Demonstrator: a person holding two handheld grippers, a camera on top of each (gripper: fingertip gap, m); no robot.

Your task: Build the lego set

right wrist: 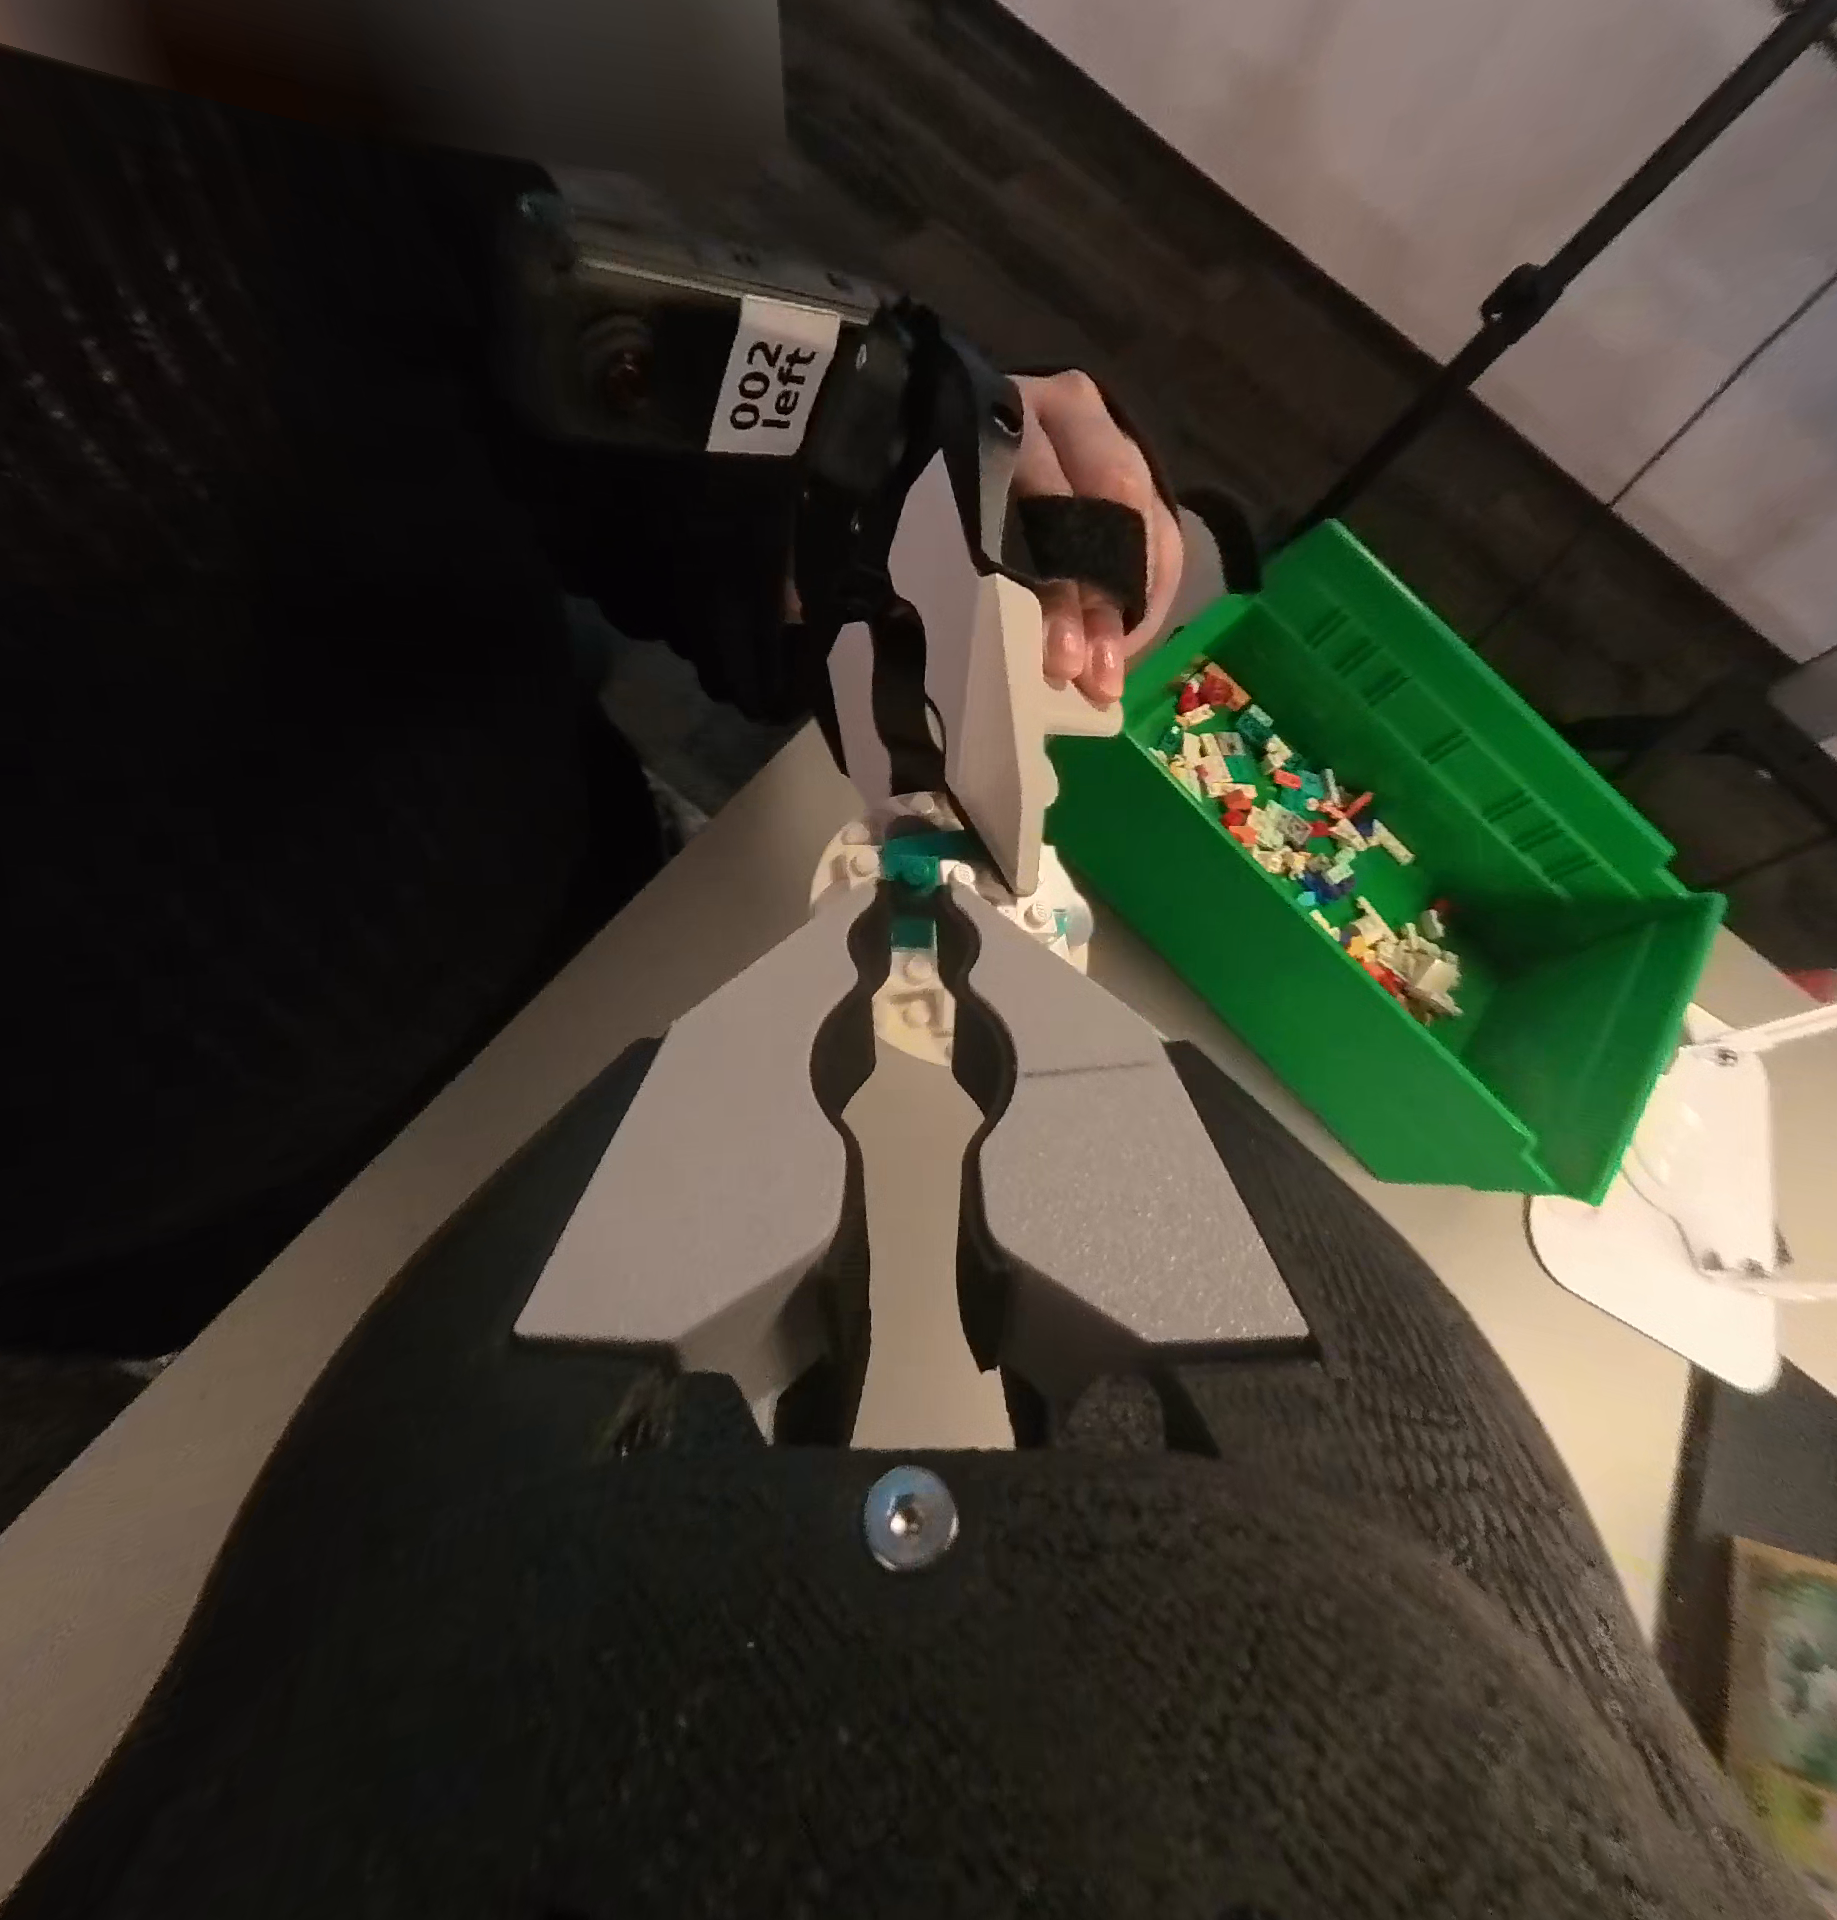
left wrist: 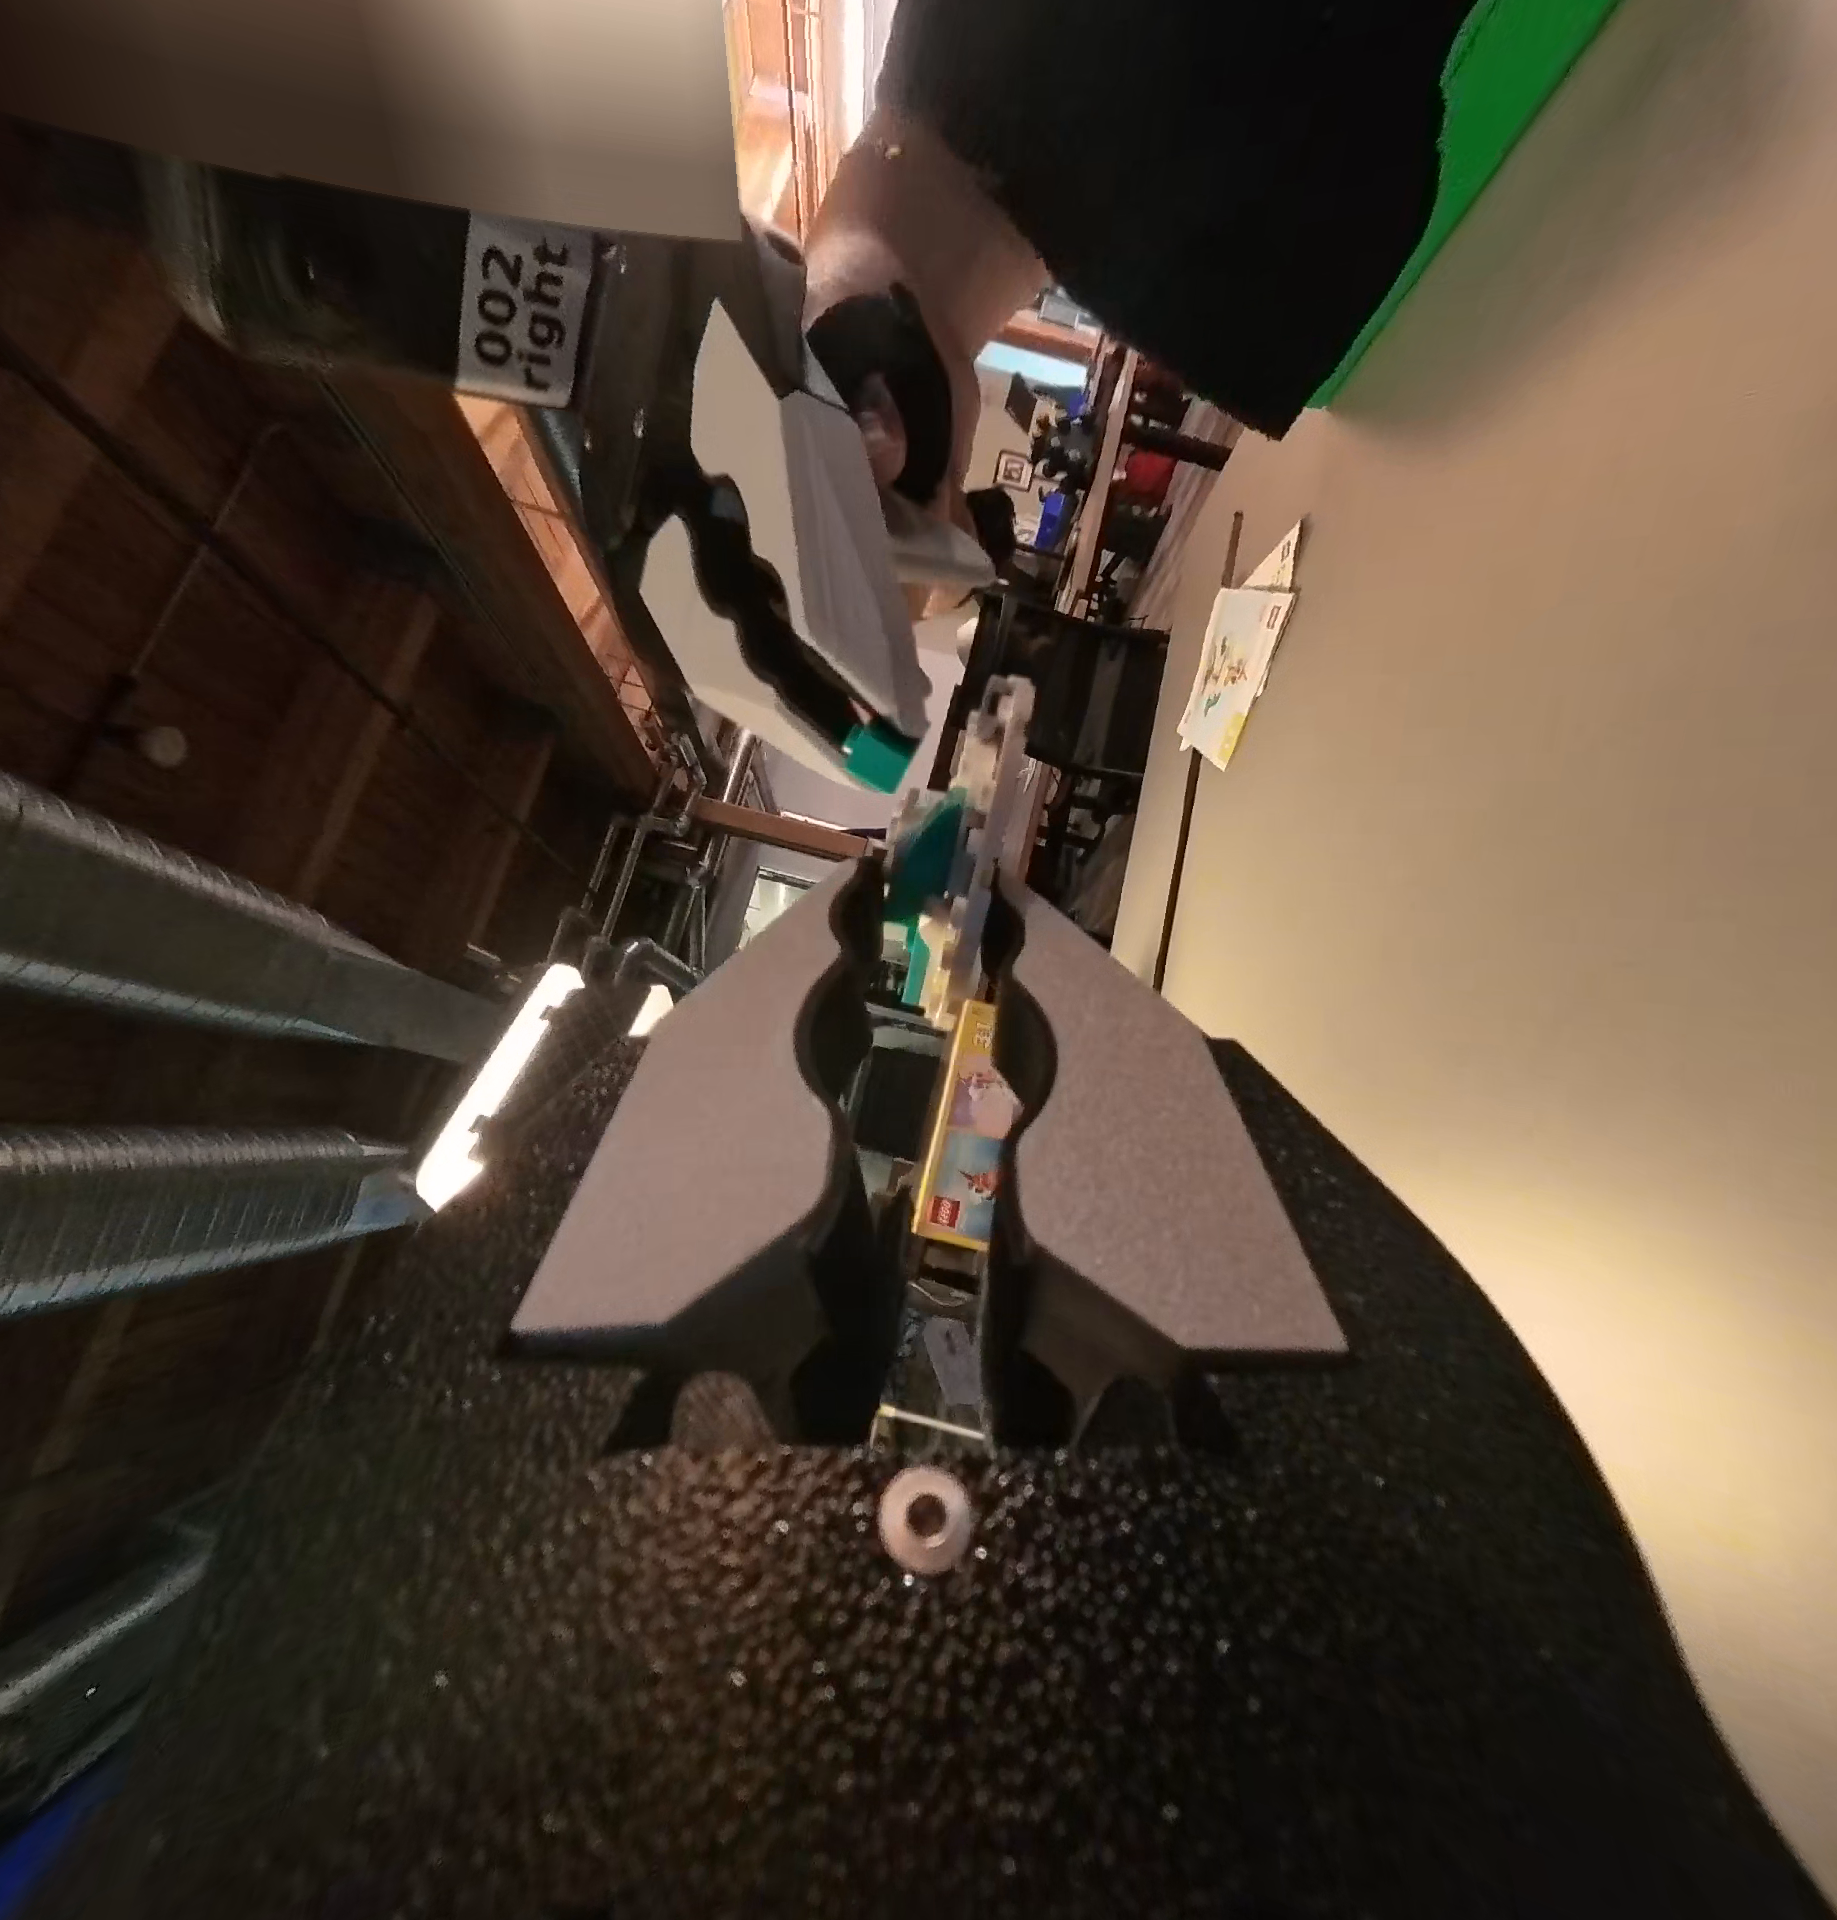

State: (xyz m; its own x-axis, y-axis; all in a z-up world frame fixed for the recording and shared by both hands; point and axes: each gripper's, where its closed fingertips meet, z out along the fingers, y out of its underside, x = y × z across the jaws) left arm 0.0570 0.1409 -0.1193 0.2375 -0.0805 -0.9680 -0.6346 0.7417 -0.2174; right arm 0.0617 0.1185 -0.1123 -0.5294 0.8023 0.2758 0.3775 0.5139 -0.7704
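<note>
Your left gripper [left wrist: 929, 883] is clamped on the model [left wrist: 971, 821], a white and teal build held clear of the table [right wrist: 540, 1049]; your right gripper [right wrist: 909, 914] is closed on a teal brick [right wrist: 909, 930], touching the model's top; the green bin [right wrist: 1516, 1091] of loose bricks [right wrist: 1298, 810] sits just beside them; a booklet [left wrist: 1236, 655] lies farther off on the table.

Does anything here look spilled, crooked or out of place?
Nothing stands out. The loose bricks all sit inside the green bin, none spilled onto the table. Both claws meet at the white and teal model, the left claw gripping it.
</note>
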